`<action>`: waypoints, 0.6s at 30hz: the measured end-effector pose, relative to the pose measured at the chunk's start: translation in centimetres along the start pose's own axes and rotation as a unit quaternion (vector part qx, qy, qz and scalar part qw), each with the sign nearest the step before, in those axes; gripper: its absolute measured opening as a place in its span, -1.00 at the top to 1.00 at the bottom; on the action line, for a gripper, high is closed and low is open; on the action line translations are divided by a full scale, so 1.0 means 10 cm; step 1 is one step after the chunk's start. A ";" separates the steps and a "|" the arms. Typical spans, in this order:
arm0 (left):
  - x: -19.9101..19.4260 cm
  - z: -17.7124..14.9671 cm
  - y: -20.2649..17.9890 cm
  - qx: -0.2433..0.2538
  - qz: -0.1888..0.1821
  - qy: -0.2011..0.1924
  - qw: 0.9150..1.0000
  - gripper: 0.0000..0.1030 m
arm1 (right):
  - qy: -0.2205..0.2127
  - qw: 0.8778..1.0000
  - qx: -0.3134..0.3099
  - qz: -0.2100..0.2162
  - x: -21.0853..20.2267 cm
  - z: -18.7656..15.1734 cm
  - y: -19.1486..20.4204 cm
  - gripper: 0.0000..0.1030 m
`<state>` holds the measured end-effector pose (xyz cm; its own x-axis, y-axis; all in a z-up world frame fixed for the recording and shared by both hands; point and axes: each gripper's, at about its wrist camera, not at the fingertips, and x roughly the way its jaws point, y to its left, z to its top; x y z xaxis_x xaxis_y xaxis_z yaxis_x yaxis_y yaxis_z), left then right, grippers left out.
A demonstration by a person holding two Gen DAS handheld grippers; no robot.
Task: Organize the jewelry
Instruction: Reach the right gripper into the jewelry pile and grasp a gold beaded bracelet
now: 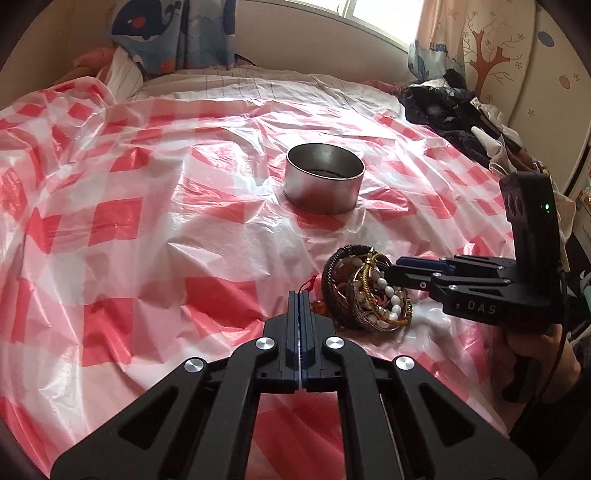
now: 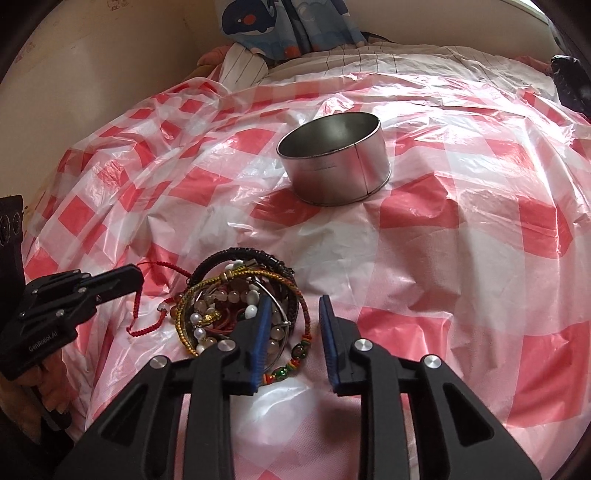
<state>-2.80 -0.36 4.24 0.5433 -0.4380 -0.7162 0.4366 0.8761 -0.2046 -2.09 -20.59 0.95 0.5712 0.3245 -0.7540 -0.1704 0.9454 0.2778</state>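
A pile of bracelets (image 1: 364, 291), beaded, braided and black, lies on the red-and-white checked plastic sheet (image 1: 147, 221). It also shows in the right wrist view (image 2: 236, 299), with a red cord bracelet (image 2: 147, 317) trailing to its left. A round metal tin (image 1: 324, 178) stands open behind the pile, and shows too in the right wrist view (image 2: 334, 162). My left gripper (image 1: 300, 295) is shut and empty, just left of the pile. My right gripper (image 2: 293, 306) is open, its left finger over the pile's right edge, holding nothing.
The sheet covers a bed. Dark clothes (image 1: 454, 110) are heaped at the far right. A whale-print curtain (image 1: 173, 33) and striped pillow (image 2: 243, 66) lie at the back. A wall runs along the left (image 2: 92, 74).
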 end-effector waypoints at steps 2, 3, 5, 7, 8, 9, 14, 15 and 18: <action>-0.01 0.01 0.02 -0.004 0.004 -0.003 1.000 0.99 | 0.003 1.000 0.000 0.004 0.01 0.00 0.00 0.50; -0.01 0.02 0.02 -0.005 0.007 -0.003 1.000 0.99 | 0.003 1.000 -0.002 0.006 0.01 0.00 0.01 0.54; 0.00 0.03 0.03 -0.008 0.009 -0.005 1.000 0.99 | -0.001 1.000 -0.008 0.013 -0.01 0.00 0.05 0.76; 0.00 0.03 0.05 -0.011 0.011 -0.008 1.000 0.99 | -0.008 1.000 -0.019 0.007 -0.06 -0.02 0.09 0.81; -0.01 0.03 0.06 -0.014 0.012 -0.009 1.000 0.99 | -0.014 1.000 -0.017 0.013 -0.09 -0.03 0.10 0.85; -0.01 0.03 0.07 -0.015 0.012 -0.009 1.000 0.99 | -0.021 1.000 -0.014 0.014 -0.13 -0.04 0.11 0.86; 0.00 0.03 0.07 -0.016 0.013 -0.011 1.000 0.99 | -0.044 0.999 -0.009 0.013 -0.26 -0.13 0.16 0.86; 0.00 0.03 0.07 -0.016 0.012 -0.011 1.000 0.99 | -0.045 0.999 -0.008 0.013 -0.27 -0.13 0.17 0.86; 0.00 0.03 0.07 -0.017 0.014 -0.009 1.000 0.99 | -0.022 1.000 -0.005 0.015 -0.20 -0.13 0.16 0.84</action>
<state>-2.23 0.18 4.27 0.5678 -0.4164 -0.7101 0.3964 0.8943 -0.2076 -4.50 -19.70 2.13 0.6007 0.3516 -0.7180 -0.1964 0.9355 0.2938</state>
